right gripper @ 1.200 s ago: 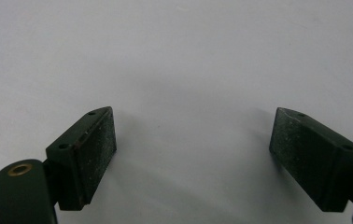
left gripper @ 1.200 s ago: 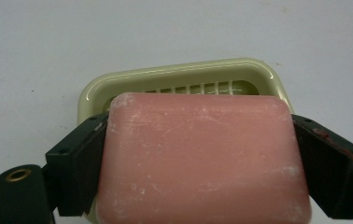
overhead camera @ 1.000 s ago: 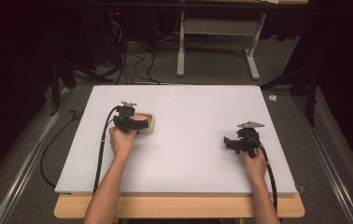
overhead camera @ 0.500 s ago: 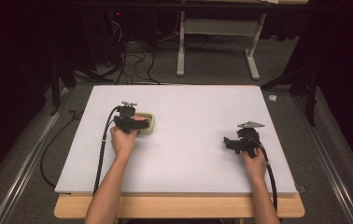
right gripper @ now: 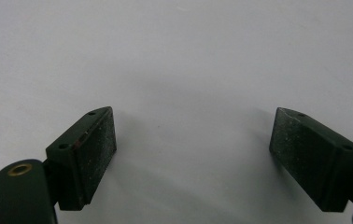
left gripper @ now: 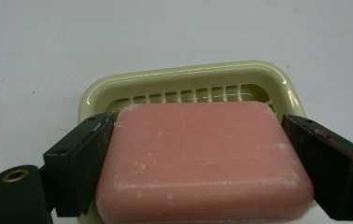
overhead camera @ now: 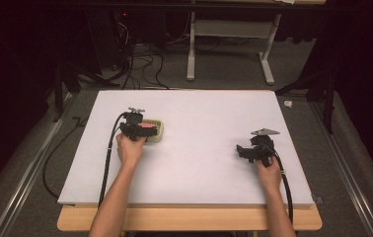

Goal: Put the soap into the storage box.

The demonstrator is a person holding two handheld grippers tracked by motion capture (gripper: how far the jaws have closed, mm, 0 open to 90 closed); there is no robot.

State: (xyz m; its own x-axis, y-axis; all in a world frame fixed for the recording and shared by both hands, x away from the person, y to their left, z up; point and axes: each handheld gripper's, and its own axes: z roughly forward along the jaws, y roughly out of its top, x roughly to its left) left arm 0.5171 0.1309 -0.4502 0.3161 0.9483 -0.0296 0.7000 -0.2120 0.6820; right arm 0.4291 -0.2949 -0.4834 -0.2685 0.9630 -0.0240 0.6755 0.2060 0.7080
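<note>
Soap (overhead camera: 146, 127) lies in the soap dish (overhead camera: 159, 137) at the counter's (overhead camera: 199, 173) left part in the high view, under the left hand-held gripper (overhead camera: 142, 131); the right hand-held gripper (overhead camera: 241, 150) rests well apart.

Left gripper view: the jaws have just been opening and flank the bar, its long axis running jaw to jaw. I judge this a release; next, lift away.

Right gripper view: jaws spread, nothing between.

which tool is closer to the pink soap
Left. The left tool has just been opening its jaws, one on each side of the pink soap in its dish. The right tool sits far across the table, jaws open over bare surface.
</note>
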